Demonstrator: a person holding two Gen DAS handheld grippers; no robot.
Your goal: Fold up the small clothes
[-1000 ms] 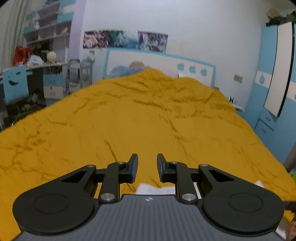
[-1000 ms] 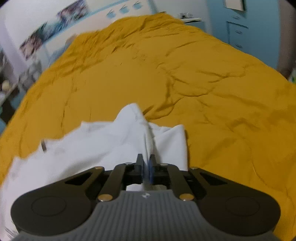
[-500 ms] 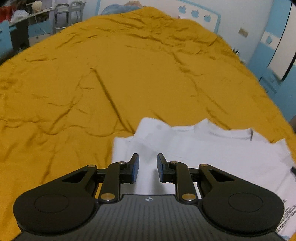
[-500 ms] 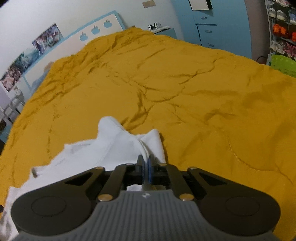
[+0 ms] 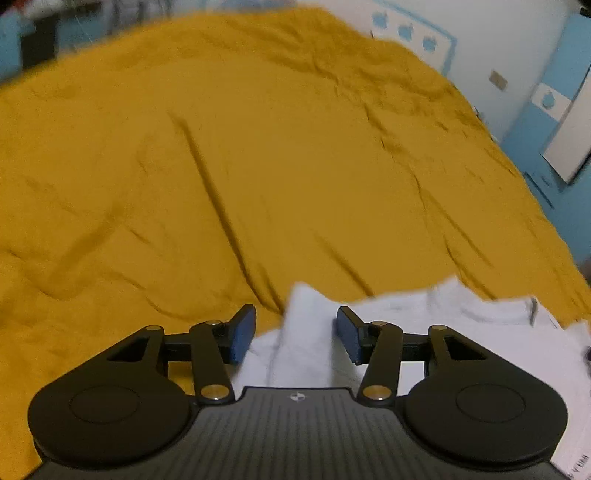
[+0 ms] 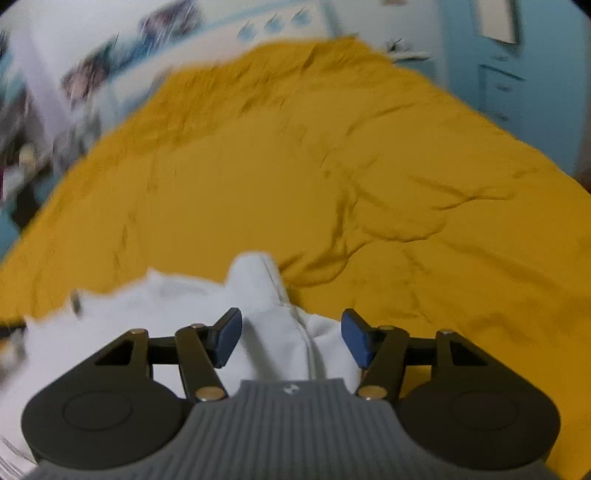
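Observation:
A small white garment [image 5: 461, 332] lies crumpled on the mustard-yellow bedspread [image 5: 258, 184]. In the left wrist view, a raised fold of it [image 5: 306, 325] stands between the fingers of my left gripper [image 5: 295, 334], which is open wide. In the right wrist view, the garment [image 6: 147, 317] spreads to the left and a bunched, seamed ridge [image 6: 273, 302] runs between the fingers of my right gripper [image 6: 291, 338], also open wide. Neither gripper holds the cloth.
The yellow bedspread [image 6: 369, 184] fills most of both views, wrinkled. A white headboard with blue apple shapes [image 5: 417, 33] and blue cabinets [image 5: 554, 110] stand beyond the bed. Blue drawers [image 6: 517, 74] are at the right.
My right gripper was shut on the white garment's ridge and has opened, letting it go. My left gripper has opened wider and dropped closer over the garment's left fold.

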